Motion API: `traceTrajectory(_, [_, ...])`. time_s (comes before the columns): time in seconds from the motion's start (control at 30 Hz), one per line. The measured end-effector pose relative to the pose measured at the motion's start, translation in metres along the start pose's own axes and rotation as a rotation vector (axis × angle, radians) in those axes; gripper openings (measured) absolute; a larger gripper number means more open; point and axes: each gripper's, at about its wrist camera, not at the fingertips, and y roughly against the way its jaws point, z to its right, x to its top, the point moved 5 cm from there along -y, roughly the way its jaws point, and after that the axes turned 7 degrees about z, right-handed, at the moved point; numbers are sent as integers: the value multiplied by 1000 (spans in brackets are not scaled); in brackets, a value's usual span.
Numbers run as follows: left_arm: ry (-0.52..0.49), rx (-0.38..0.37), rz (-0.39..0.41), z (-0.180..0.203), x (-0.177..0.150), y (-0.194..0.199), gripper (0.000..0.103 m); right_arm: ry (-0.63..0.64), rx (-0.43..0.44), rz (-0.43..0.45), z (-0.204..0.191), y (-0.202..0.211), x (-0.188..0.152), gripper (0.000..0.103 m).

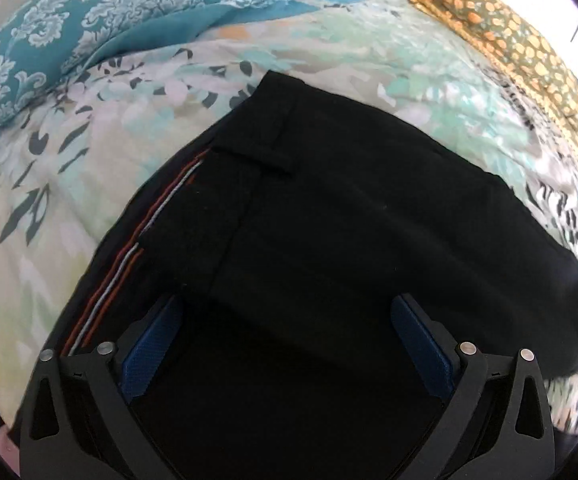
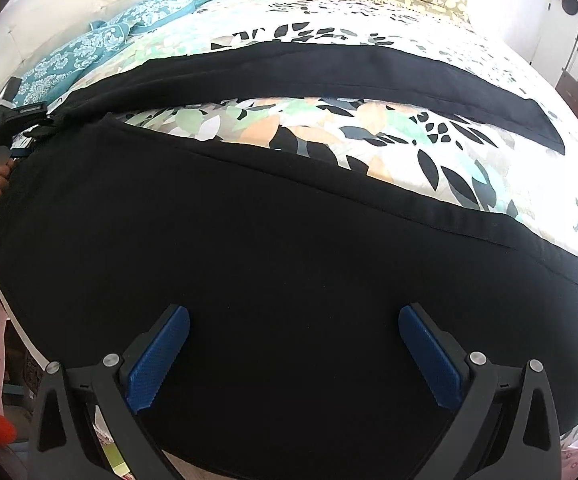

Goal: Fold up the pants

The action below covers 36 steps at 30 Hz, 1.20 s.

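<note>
Two black pants (image 2: pixel 249 240) legs spread apart on bedspread (image 2: pixel 329 140).

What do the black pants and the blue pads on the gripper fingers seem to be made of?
Black pants: a woven fabric, matte and smooth, likely a cotton or polyester blend; they lie flat with crisp seams and no sheen. The exact fibre cannot be told.

Blue pads: probably rubber or soft plastic, matte, with a fine dotted texture and a toothed edge.

No legible text, label, brand, number or sign is found in either wrist view. Faint markings are seen on the black device body (image 2: pixel 29 110) far left of the right gripper's fingers, too blurred to be read.
</note>
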Motion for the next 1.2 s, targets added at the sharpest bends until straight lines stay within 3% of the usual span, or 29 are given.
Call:
traceTrajectory(0.07, [-19, 23, 9, 3, -2, 15, 102, 1, 0, 2, 0, -1, 0, 103])
traceTrajectory(0.17, [-52, -71, 83, 25, -14, 57, 102, 1, 4, 2, 0, -1, 0, 103])
traceTrajectory(0.3, [-221, -138, 128, 82, -43, 83, 102, 4, 9, -10, 0, 0, 1, 103])
traceTrajectory(0.4, [-339, -115, 132, 115, -63, 75, 102, 15, 25, -43, 5, 6, 9, 103])
traceTrajectory(0.47, [-393, -60, 118, 124, -73, 59, 102, -41, -6, 34, 25, 23, 23, 103])
traceTrajectory(0.53, [-425, -21, 88, 122, -82, 38, 103, -141, -2, 122, 61, 40, 42, 103])
traceTrajectory(0.63, [-351, -94, 124, 114, -90, 35, 103, -266, 26, 146, 125, 41, 67, 103])
traceTrajectory(0.77, [-359, -87, 144, 114, -90, 33, 103, -390, -35, 214, 229, 41, 114, 103])
traceTrajectory(0.87, [-359, -88, 161, 114, -92, 33, 103, -479, -69, 196, 310, 24, 154, 103])
traceTrajectory(0.93, [-365, -79, 174, 118, -95, 37, 103, -659, -35, 178, 363, 6, 170, 103])
traceTrajectory(1.03, [-368, -75, 183, 116, -94, 33, 103, -989, 28, 219, 416, -17, 177, 103])
traceTrajectory(1.07, [-367, -76, 185, 117, -95, 32, 103, -1036, 36, 204, 424, -28, 180, 103])
traceTrajectory(1.13, [-365, -78, 188, 117, -94, 31, 103, -1033, 21, 155, 433, -52, 195, 103])
traceTrajectory(1.2, [-365, -77, 191, 117, -94, 31, 103, -910, -54, 101, 437, -74, 218, 103])
